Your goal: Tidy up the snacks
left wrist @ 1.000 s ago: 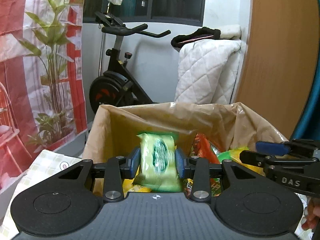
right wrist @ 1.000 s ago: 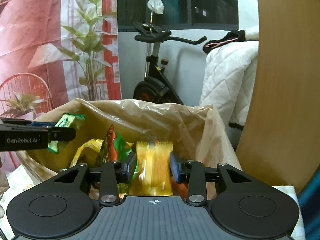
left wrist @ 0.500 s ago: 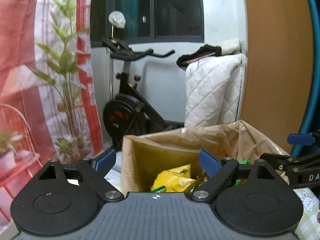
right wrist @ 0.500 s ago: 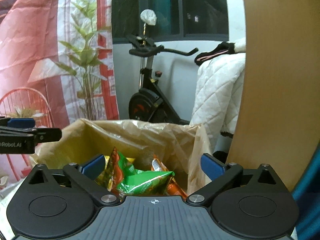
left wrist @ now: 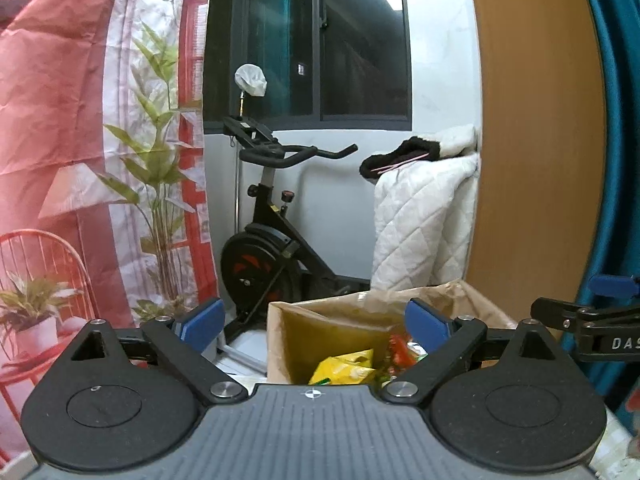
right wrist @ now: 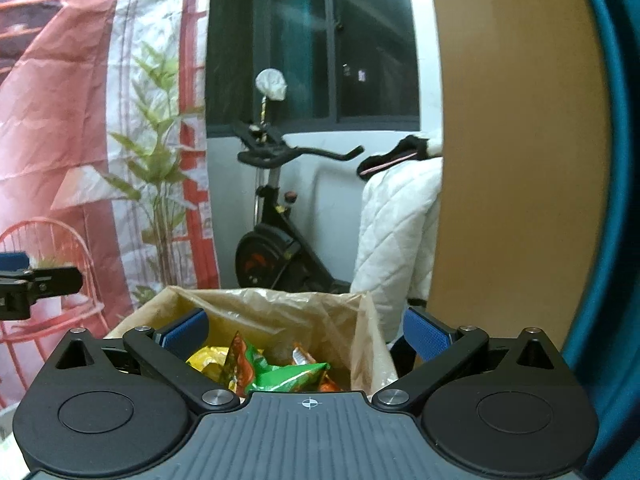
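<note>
Left gripper (left wrist: 316,320) jaws opening, nothing between; right gripper (right wrist: 306,332) spread wide, empty; snack packets (right wrist: 280,372) at 6 o'clock in box (right wrist: 280,304): light, crinkly, slippery; pinch sealed edge.

Both wrist views just above the lined box (left wrist: 460,300) (shared), facing the exercise bike (right wrist: 276,256).

Each tool is matte black plastic. The left gripper (left wrist: 314,318) and the right gripper (right wrist: 305,330) share one build — a ribbed grey plate behind the fingers, two round discs flanking it, silver screws at the pivots, blue ridged pads (right wrist: 425,333) at the fingertips. White lettering marks the side — partly cut off.
</note>
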Available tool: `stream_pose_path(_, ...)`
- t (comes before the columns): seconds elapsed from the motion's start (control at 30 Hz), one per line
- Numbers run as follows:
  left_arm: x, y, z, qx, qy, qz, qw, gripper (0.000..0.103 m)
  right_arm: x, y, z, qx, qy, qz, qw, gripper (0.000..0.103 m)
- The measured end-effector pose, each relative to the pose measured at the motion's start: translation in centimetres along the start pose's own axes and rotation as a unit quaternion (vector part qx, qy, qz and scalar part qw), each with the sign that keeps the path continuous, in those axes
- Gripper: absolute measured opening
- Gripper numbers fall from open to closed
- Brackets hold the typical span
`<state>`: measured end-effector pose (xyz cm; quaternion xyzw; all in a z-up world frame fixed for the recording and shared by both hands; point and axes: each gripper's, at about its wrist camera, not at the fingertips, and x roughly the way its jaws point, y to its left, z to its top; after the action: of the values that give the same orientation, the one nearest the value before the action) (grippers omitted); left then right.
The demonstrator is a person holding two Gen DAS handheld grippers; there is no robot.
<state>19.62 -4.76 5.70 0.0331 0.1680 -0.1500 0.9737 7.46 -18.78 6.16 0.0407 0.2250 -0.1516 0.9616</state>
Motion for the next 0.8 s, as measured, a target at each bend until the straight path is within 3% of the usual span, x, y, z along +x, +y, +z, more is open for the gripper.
stream_pose_path(0.4, -2.2, -0.6, 0.0, 0.002, -0.036, 0.0, 0.9994, 0.098, -2.7, -0.7, 0.3, 0.016, -0.011, 0.008, 1.0, 0.103)
stream_pose_path(0.8, -2.2, -0.8, -0.2, -0.013, -0.029, 0.009, 0.9994, 0.098, -3.0, -0.8, 0.1, 0.017, -0.006, 0.006, 1.0, 0.103)
